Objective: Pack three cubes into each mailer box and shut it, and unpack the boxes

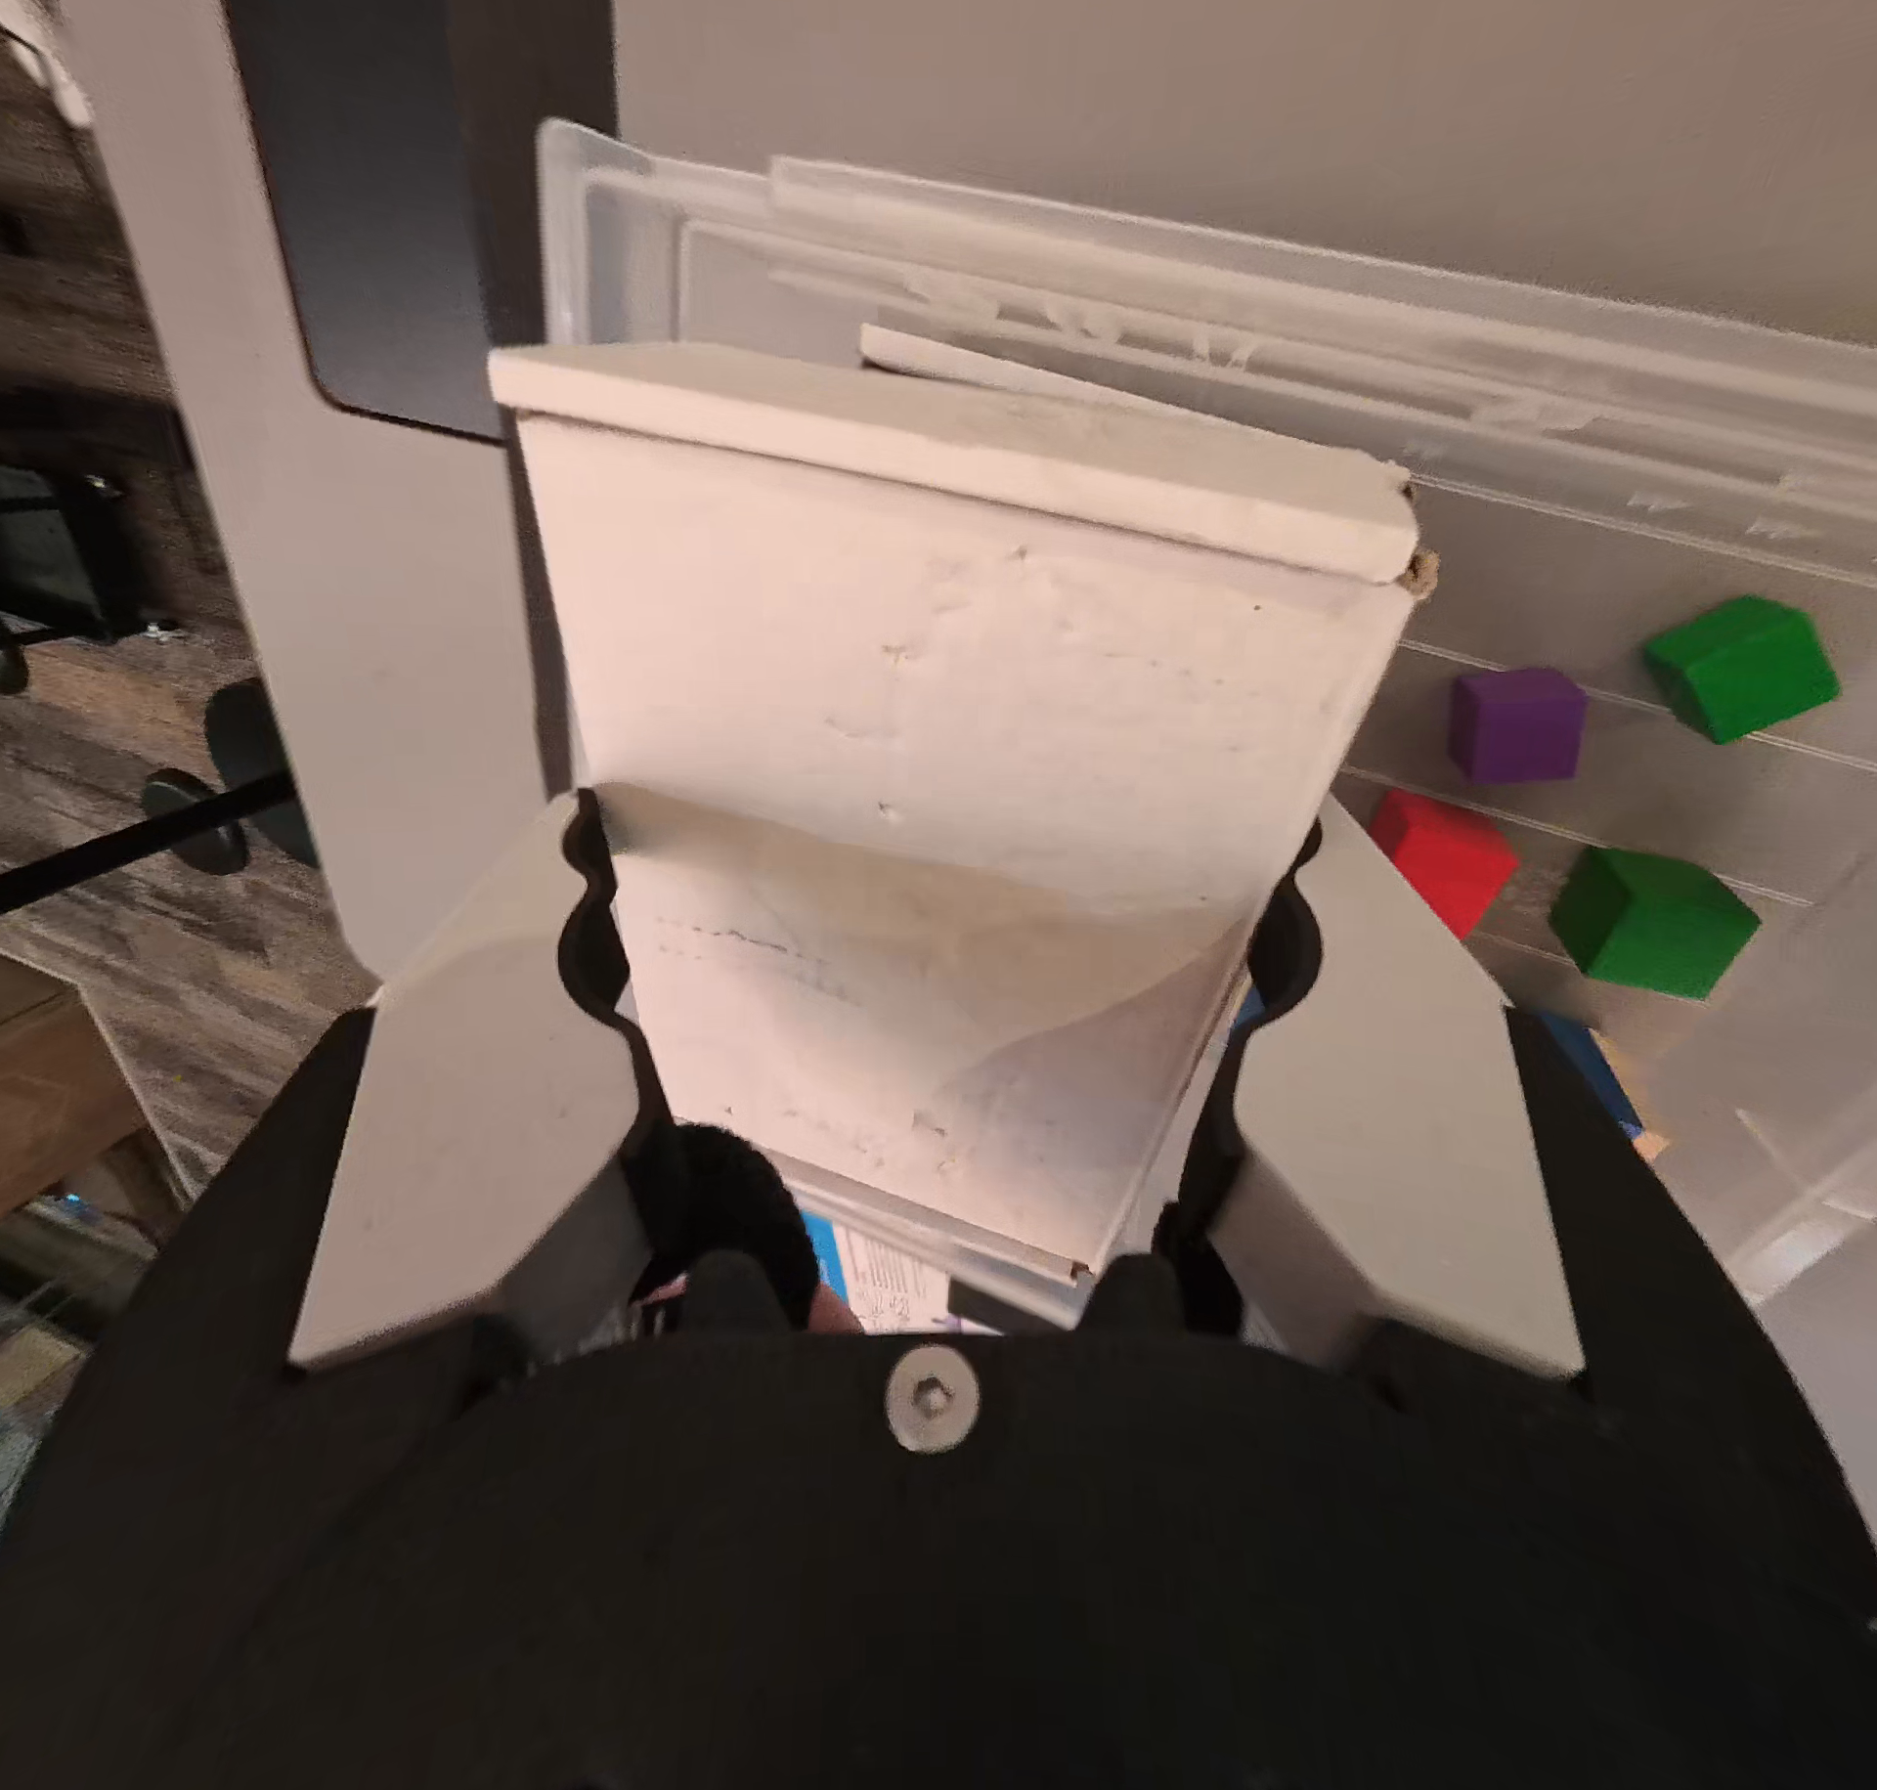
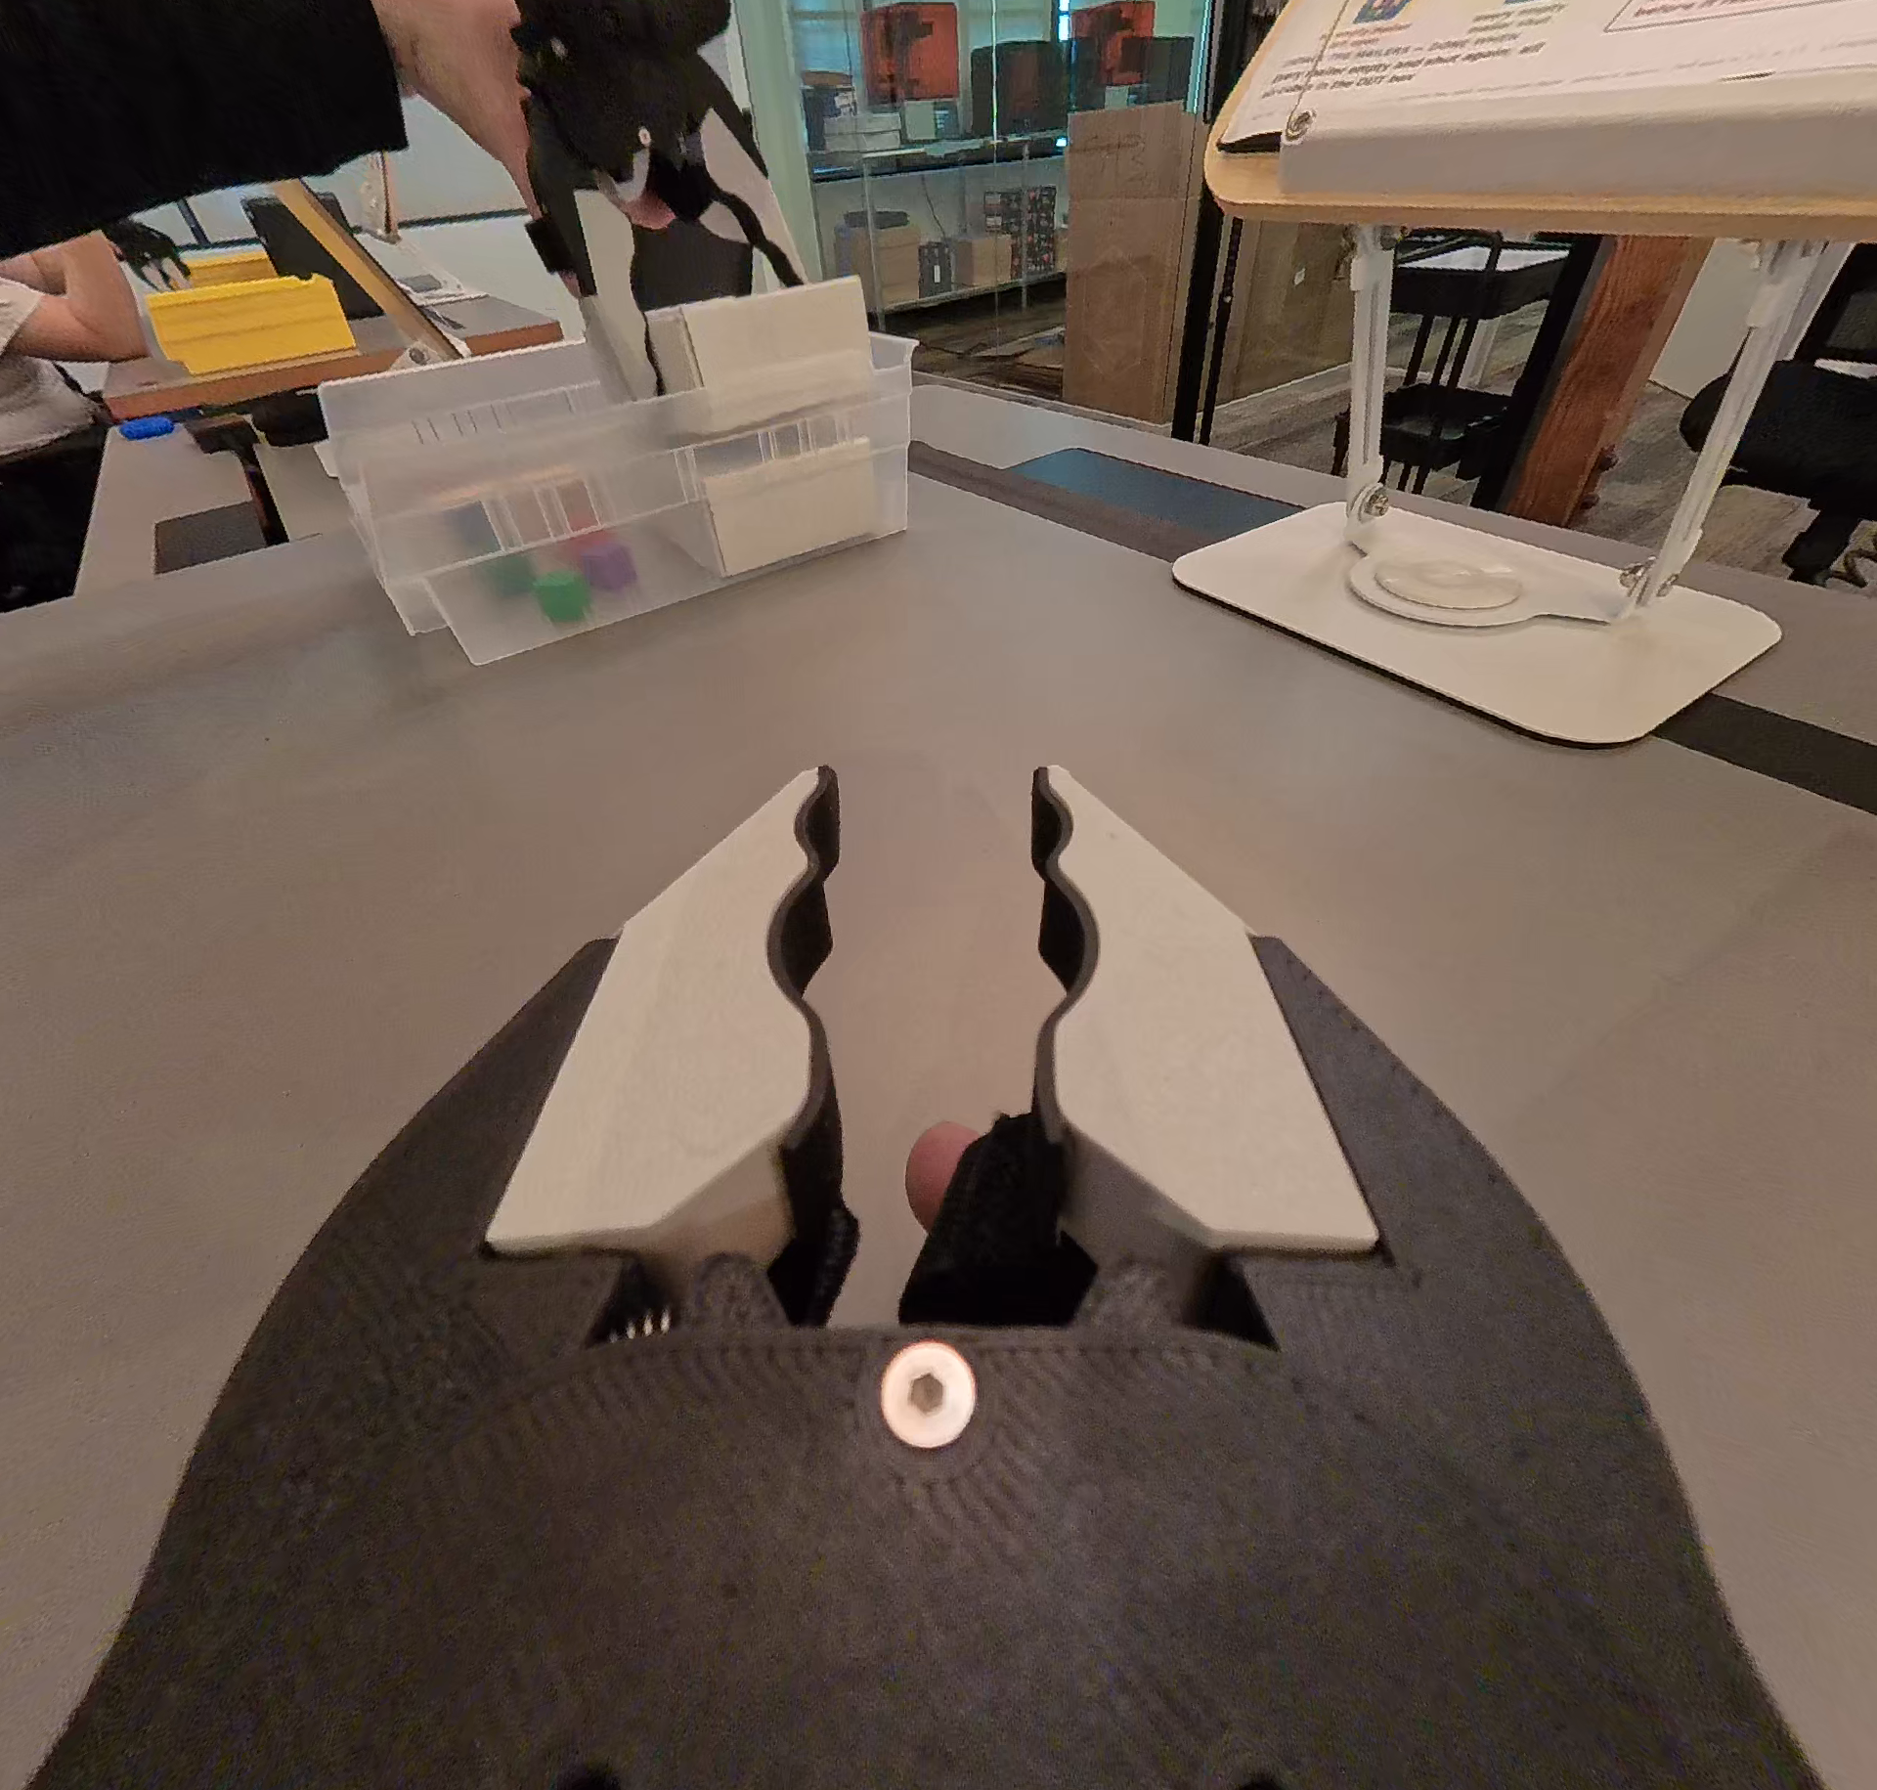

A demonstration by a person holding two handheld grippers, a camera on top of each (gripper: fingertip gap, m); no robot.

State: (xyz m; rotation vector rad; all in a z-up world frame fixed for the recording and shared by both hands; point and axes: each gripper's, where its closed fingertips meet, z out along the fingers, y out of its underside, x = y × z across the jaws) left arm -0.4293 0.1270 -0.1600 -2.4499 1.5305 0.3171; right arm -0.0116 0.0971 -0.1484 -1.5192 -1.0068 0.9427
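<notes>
Inside the clear plastic bin (image 2: 488, 512) at the far left of the grey table (image 2: 1016, 705): left gripper (image 1: 940, 868) clamped on a white mailer box (image 1: 945, 705), one finger on each side wall, lid shut. Box long axis running straight ahead along the fingers, far end pointing toward the bin's far wall; near end tucked back between the finger roots. Seen from the right wrist view, the same box (image 2: 772, 340) raised above the bin rim, held about level and pointing rightward, with the left gripper (image 2: 635, 360) descending onto it from a sleeved hand (image 2: 457, 55). Second white mailer box (image 2: 792, 512) lying flat on the bin floor below. Loose cubes on the bin floor to the right of the held box: two green (image 1: 1742, 665) (image 1: 1651, 919), one purple (image 1: 1518, 724), one red (image 1: 1442, 858), none touching the box. Right gripper (image 2: 934, 797) low over bare table, well apart from the bin, jaws parted narrowly with nothing between them. White stand (image 2: 1473, 624) carrying an instruction board at the right of the table.
</notes>
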